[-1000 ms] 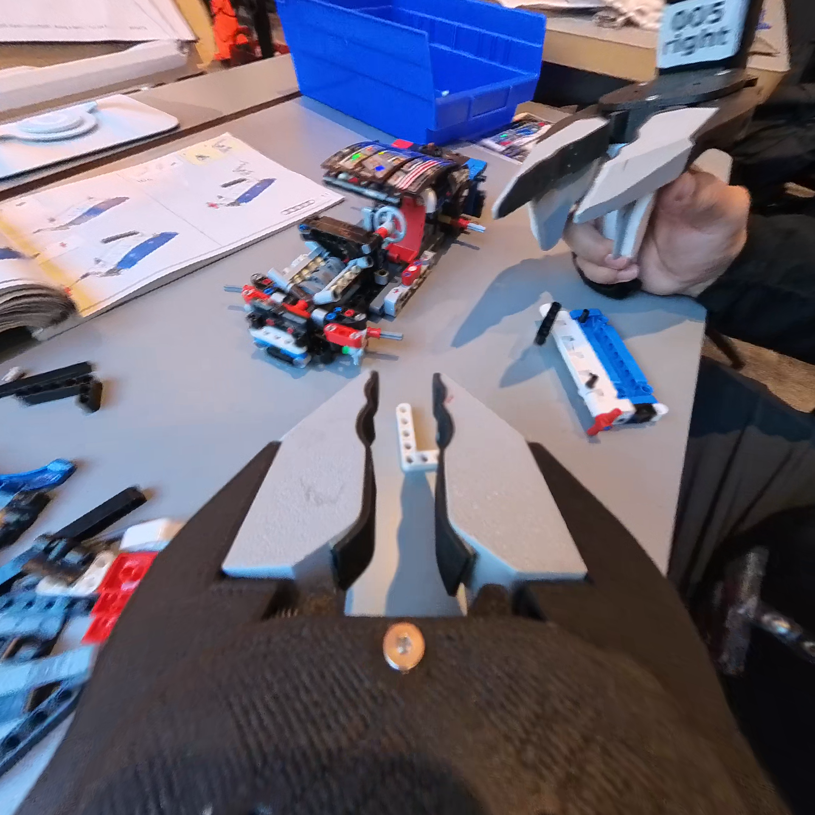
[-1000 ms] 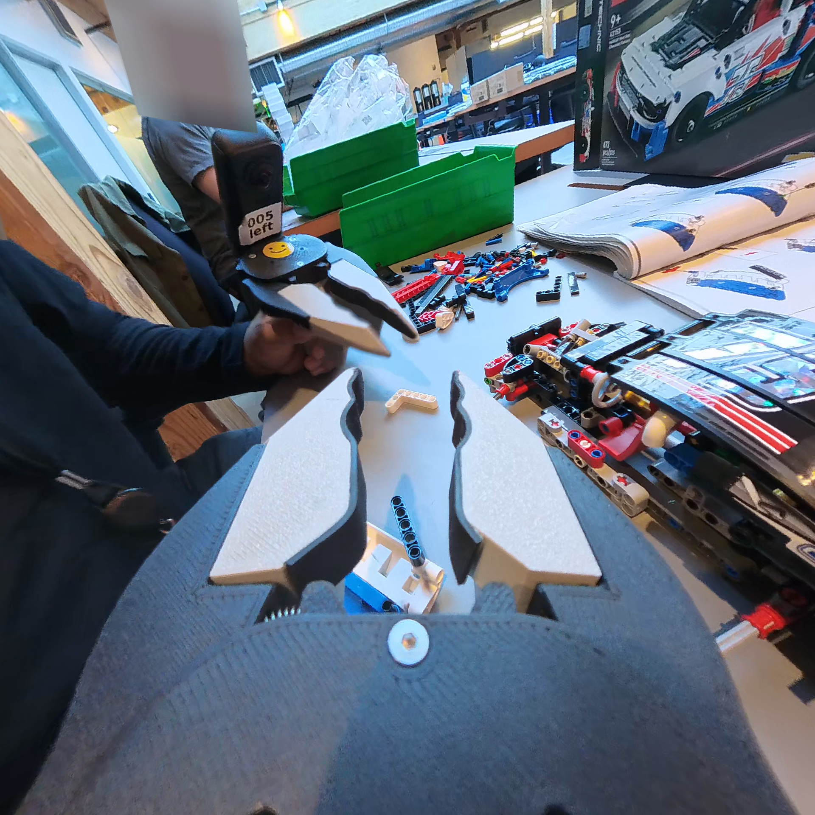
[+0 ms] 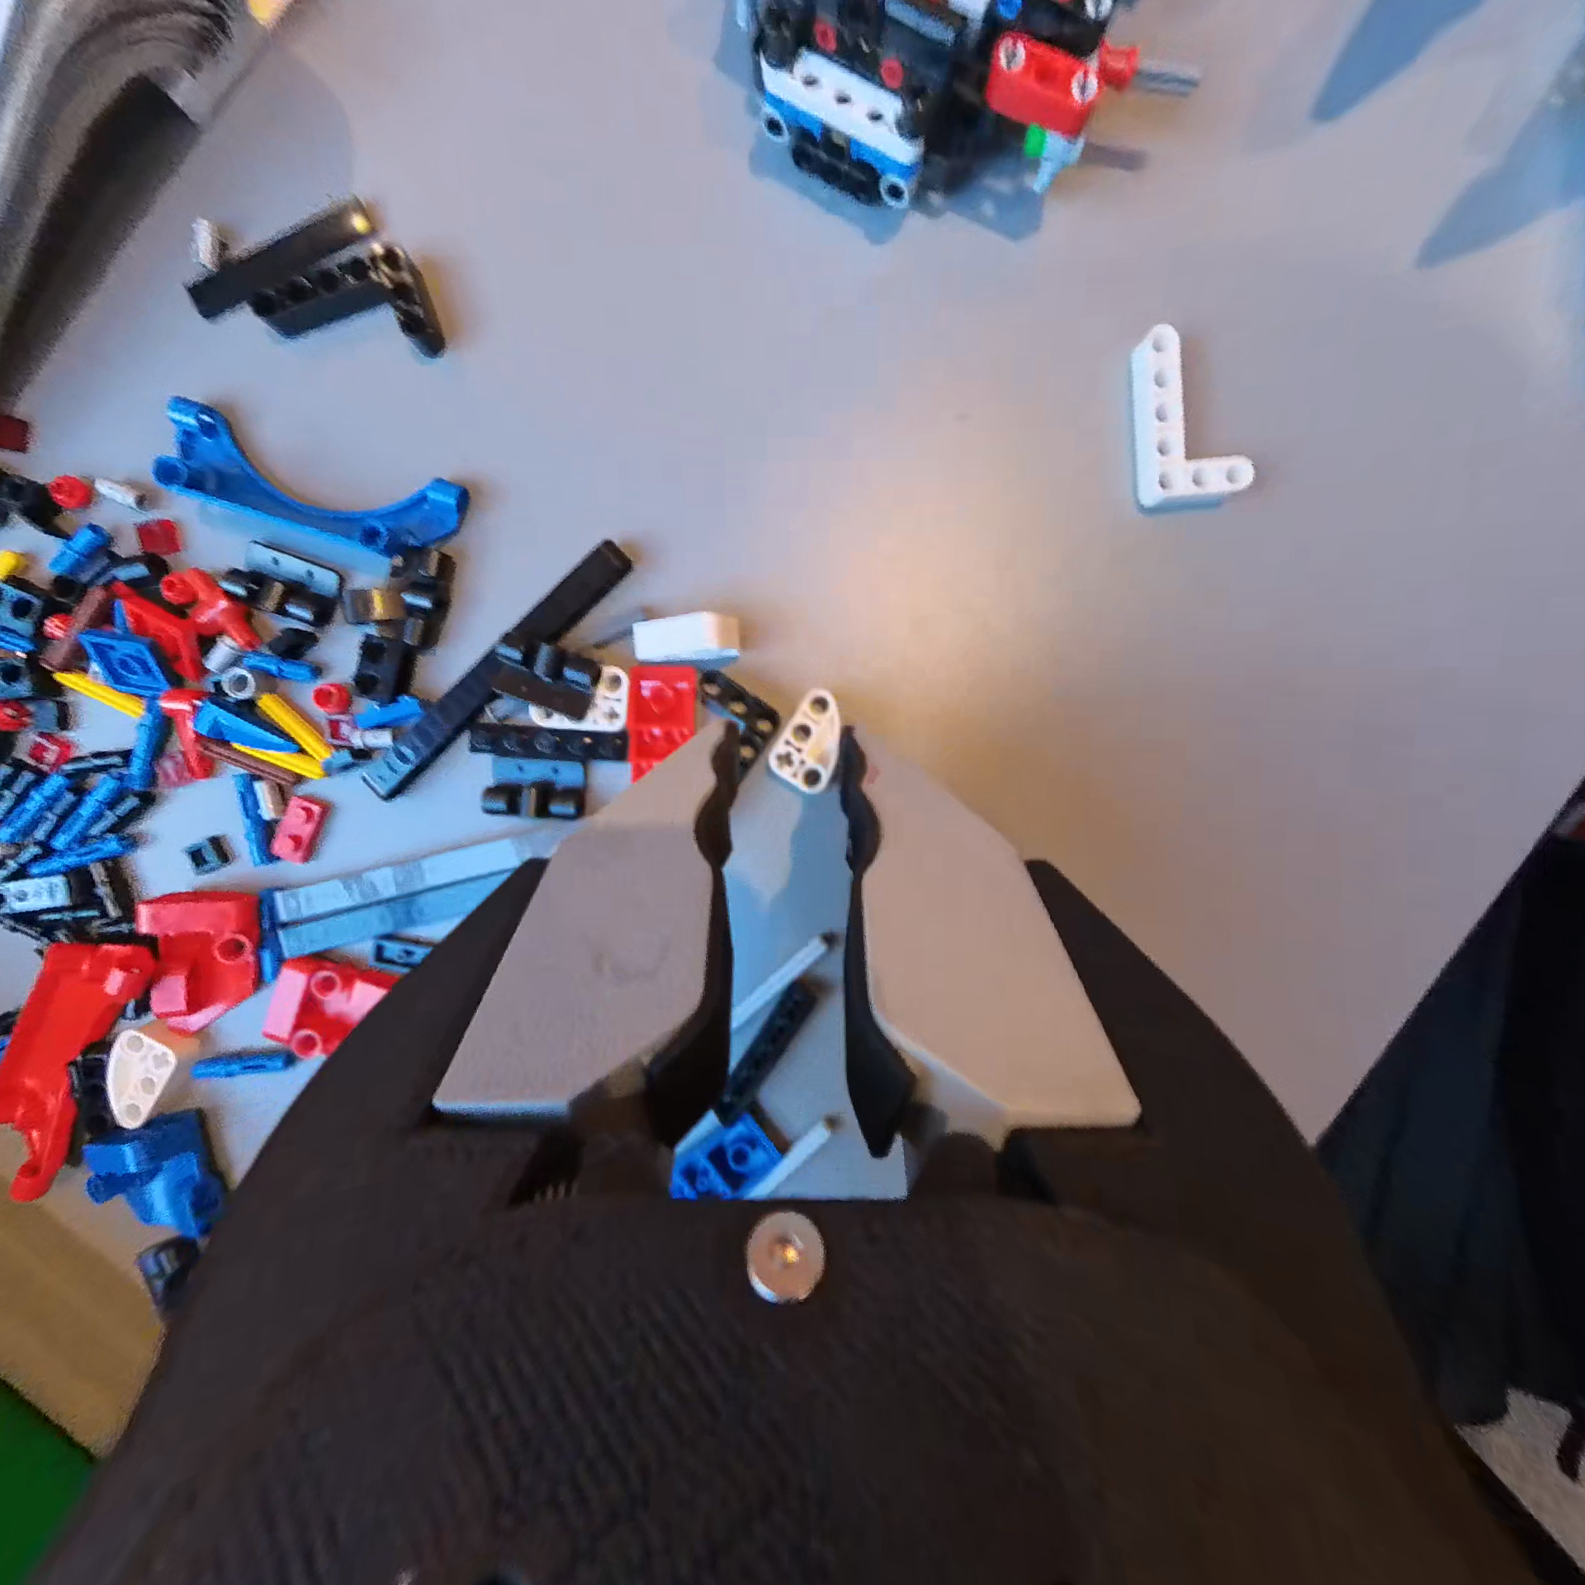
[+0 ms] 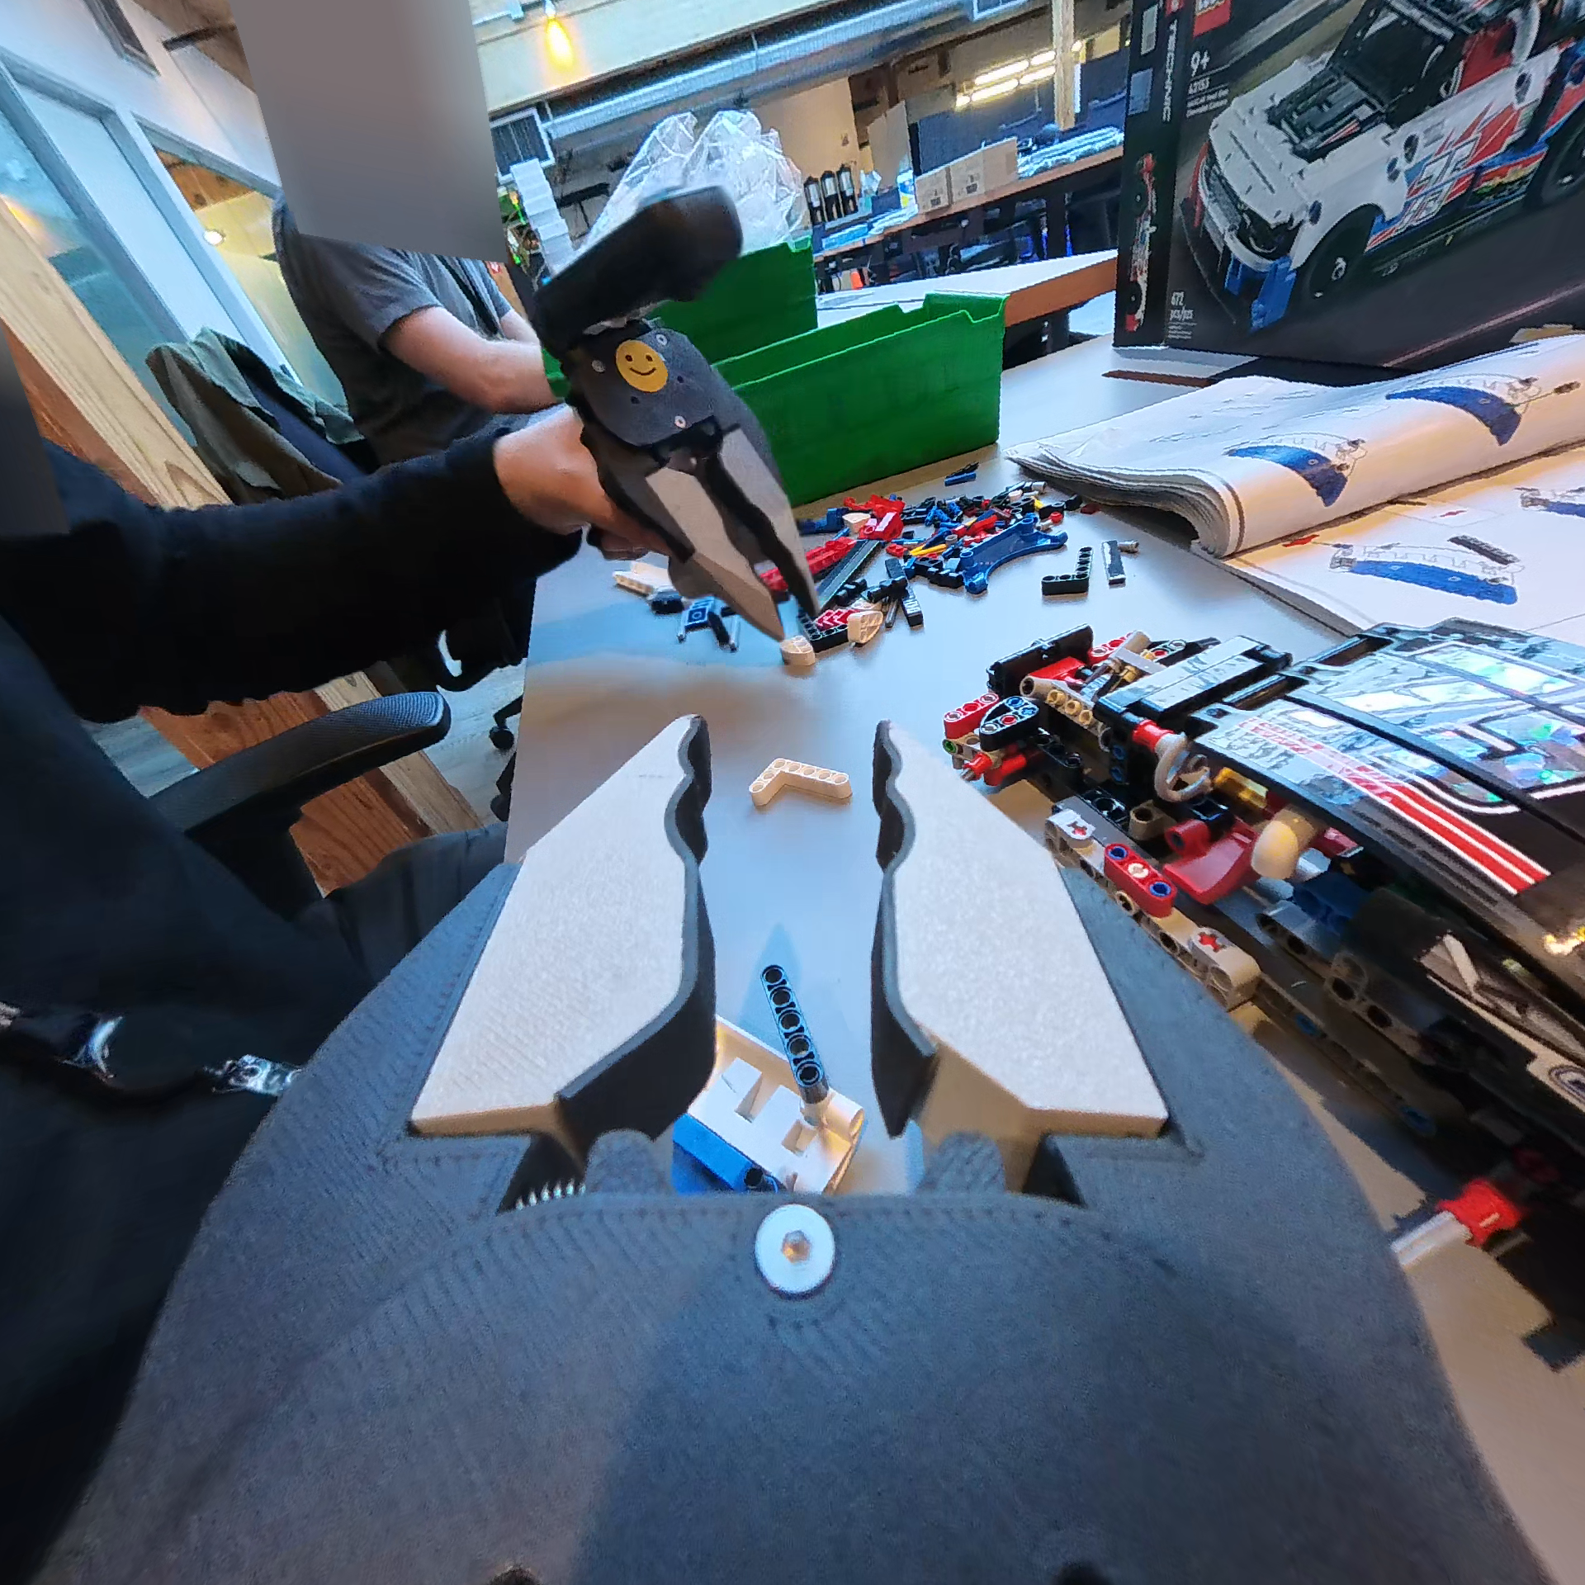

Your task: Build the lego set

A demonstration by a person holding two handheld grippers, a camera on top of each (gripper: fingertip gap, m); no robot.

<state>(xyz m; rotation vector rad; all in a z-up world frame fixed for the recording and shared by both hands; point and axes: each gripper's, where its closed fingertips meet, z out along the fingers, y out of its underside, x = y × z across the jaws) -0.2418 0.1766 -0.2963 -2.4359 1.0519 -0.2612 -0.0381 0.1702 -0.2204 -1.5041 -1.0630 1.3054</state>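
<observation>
The left gripper [image 3: 787, 744] hangs tilted down over the grey tabletop [image 3: 986, 617], its jaws a narrow gap apart and holding nothing. One small white rounded piece [image 3: 804, 739] lies on the tabletop right at its tips. Beneath the gap lie one black holed beam [image 3: 772, 1042] and one blue brick [image 3: 729, 1154]. To the gripper's left spreads a heap of loose pieces [image 3: 214, 729], mostly blue, red and black, too many to count. Ahead and to the right lies one white L-shaped beam [image 3: 1171, 429], flat and alone. Farther ahead stands one half-built car [image 3: 909, 94].

The right gripper [image 4: 791, 776] is held wider apart, also empty, with the same L-shaped beam just past its tips and a white and blue panel [image 4: 772, 1115] under its base. The car's striped roof [image 4: 1415, 755] lies to its right. Beyond are one open instruction book [image 4: 1286, 446], two green bins [image 4: 858, 394] and one printed box [image 4: 1355, 171] bearing writing.
</observation>
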